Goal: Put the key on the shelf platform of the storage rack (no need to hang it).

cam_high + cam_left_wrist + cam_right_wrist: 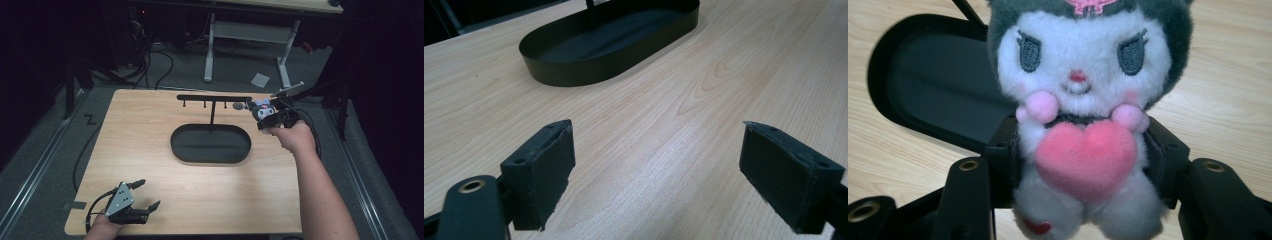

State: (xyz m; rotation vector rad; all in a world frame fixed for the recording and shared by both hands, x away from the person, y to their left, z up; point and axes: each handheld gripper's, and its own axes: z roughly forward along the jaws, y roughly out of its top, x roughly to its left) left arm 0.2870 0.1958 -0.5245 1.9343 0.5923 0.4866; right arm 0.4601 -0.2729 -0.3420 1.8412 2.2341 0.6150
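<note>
Left gripper (142, 196), fingers spread and released, rests at the bench (150, 130) near edge. Centre: black oval tray (210, 144) with hook stand (214, 98). Right gripper (267, 116) clasps a plush toy (1083, 100), white-faced, dark-hooded, hugging a pink heart, beside the stand's right end.

Light from above falls brightly on the table (150, 150) while the room around lies near black, the tray (210, 144) throws little shadow, and the plush (1083, 100) up close looks soft and slightly blurred.

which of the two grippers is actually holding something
The right gripper, raised by the rack's right end, is clamped on the plush toy. The left gripper sits open near the table's front-left corner.
</note>
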